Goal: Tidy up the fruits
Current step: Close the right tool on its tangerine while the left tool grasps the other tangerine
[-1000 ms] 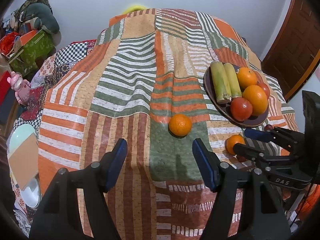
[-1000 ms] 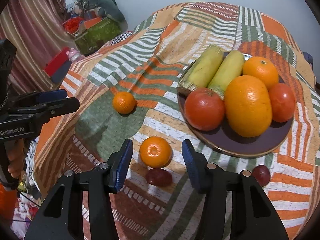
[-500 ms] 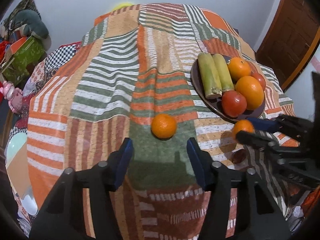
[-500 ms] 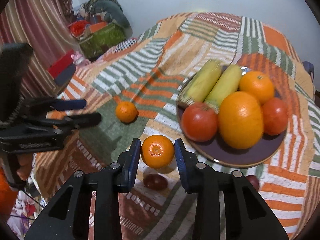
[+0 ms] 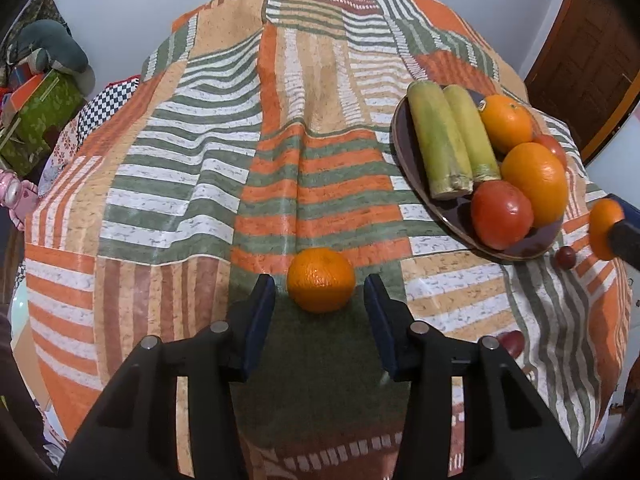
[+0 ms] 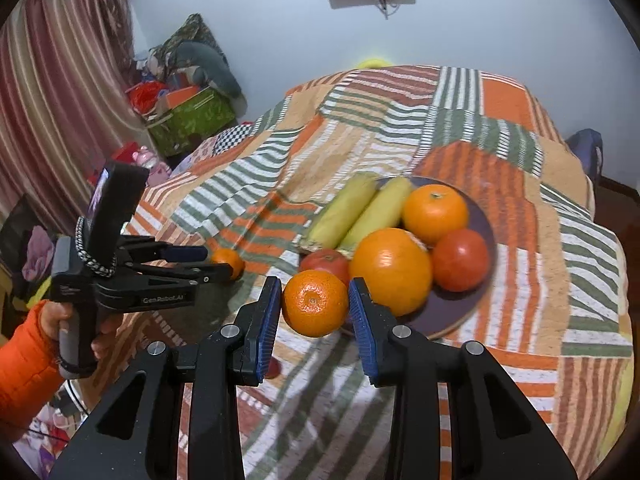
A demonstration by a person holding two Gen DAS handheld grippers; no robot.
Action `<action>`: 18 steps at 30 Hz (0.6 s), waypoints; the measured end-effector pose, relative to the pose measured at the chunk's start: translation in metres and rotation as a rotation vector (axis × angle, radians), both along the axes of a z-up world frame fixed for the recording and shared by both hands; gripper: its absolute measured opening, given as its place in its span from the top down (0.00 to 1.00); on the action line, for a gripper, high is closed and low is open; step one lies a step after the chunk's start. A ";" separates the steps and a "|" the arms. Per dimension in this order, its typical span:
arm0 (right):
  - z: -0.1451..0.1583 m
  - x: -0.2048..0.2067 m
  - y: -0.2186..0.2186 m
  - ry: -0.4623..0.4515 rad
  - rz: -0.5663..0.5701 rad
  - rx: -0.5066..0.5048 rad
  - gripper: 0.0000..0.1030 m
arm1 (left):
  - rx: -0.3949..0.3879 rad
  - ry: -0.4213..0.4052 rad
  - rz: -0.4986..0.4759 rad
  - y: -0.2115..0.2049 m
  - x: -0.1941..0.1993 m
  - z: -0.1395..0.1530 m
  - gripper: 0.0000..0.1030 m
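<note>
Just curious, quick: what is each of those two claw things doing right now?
Left gripper: open, jaws either side of a tangerine on the cloth, not gripping it.
Right gripper: shut on a lifted tangerine, near the plate.

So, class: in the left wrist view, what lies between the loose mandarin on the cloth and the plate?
Only bare striped tablecloth separates the mandarin from the plate; the left wrist view shows it.

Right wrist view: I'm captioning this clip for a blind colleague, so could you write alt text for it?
The right gripper clamps a small mandarin in front of a dark plate holding oranges, tomatoes and two corn cobs. At left, the left gripper reaches toward another mandarin on the striped tablecloth.
</note>
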State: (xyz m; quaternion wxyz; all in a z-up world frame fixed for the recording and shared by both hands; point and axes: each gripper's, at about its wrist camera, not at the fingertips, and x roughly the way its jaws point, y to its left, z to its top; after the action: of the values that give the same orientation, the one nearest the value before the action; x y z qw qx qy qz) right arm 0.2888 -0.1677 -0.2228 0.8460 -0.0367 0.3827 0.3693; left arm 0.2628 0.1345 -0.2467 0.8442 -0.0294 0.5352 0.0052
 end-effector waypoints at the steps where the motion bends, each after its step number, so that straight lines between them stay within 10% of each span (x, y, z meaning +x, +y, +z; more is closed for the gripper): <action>1: 0.000 0.001 -0.003 0.003 -0.007 0.001 0.69 | -0.001 0.004 0.002 0.001 0.001 -0.002 0.58; 18: 0.000 0.011 -0.056 0.016 -0.154 0.012 0.69 | 0.065 -0.089 -0.029 -0.017 -0.006 0.017 0.64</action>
State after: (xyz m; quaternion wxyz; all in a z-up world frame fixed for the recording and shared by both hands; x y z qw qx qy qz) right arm 0.2993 -0.2240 -0.2227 0.8691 0.0009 0.3888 0.3058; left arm 0.2573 0.1174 -0.2295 0.8675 0.0058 0.4973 0.0090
